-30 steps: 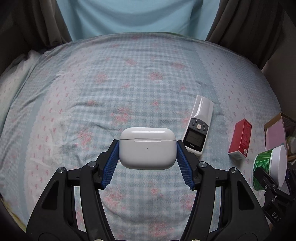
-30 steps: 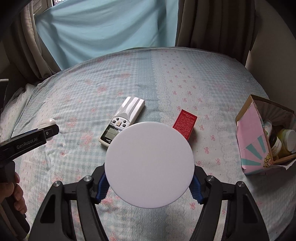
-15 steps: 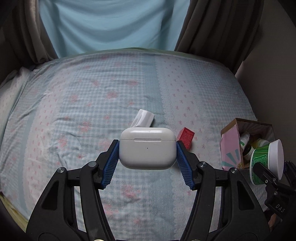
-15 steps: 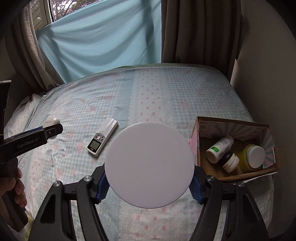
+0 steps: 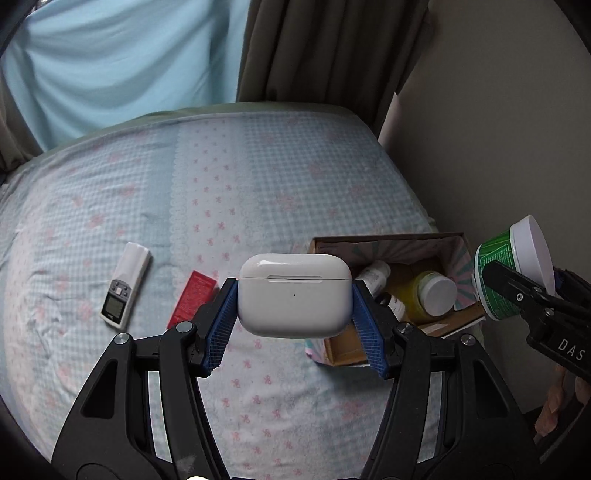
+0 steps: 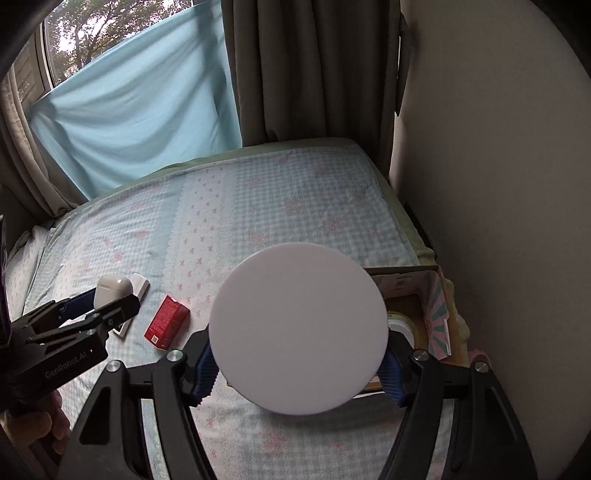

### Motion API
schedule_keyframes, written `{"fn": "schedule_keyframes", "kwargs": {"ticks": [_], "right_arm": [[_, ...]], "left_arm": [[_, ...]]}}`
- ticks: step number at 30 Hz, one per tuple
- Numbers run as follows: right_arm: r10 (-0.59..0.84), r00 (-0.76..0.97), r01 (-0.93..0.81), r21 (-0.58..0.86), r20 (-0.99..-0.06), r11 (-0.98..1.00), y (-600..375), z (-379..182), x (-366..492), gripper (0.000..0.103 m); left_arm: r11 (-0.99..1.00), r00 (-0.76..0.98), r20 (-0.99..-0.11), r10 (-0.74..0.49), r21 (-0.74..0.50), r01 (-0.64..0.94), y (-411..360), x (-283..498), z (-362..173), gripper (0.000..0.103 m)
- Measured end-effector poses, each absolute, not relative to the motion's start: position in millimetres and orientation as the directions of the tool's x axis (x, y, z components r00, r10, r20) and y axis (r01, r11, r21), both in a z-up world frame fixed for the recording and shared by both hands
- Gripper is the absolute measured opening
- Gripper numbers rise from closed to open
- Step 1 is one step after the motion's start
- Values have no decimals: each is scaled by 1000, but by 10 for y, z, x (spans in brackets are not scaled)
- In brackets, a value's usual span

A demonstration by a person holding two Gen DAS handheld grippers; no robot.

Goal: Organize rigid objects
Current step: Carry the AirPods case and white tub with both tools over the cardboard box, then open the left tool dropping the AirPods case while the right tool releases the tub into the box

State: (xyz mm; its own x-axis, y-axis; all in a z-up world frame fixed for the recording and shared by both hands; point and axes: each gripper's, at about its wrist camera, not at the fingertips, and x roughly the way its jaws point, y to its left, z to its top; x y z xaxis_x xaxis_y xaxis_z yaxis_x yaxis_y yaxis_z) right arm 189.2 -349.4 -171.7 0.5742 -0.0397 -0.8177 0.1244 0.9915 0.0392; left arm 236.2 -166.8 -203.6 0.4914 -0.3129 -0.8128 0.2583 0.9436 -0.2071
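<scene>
Nearer now, cardboard box [image 5: 448, 240] behind glossy white earbud case [image 5: 294, 295]

The white-lidded jar [image 6: 299, 326] hides most of the cardboard box [image 6: 430, 291]; the remote's [image 5: 125, 286] buttons are too small to read.

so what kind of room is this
Most likely a bedroom: the work surface is a bed under a checked floral sheet, brown curtains hang by a window, and a cardboard box of bottles sits on the sheet.
</scene>
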Motion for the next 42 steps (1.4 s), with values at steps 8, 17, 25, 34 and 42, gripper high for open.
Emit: {"fn": "schedule_keyframes", "kwargs": {"ticks": [8, 17, 25, 34, 42], "right_arm": [[-2, 501, 137, 77, -865, 988, -3984, -2055, 2307, 66], [132, 358, 187, 209, -924, 960, -4231, -2754, 2796, 66], [174, 236, 209, 224, -956, 952, -4325, -3260, 2988, 66], [203, 181, 236, 243, -962, 941, -4467, -3479, 3061, 67], [194, 199, 248, 241, -961, 939, -4524, -3348, 3109, 103]], "left_arm": [[930, 404, -860, -312, -190, 314, -2395, 2450, -2491, 57], [900, 302, -918, -257, -114, 420, -2852, 2600, -3096, 57], [849, 224, -955, -194, -49, 526, -3069, 2701, -3546, 57], [804, 156, -980, -122, -5, 595, -3258, 2740, -3787, 57], [787, 143, -985, -99, 10, 617, -3313, 2741, -3717, 103]]}}
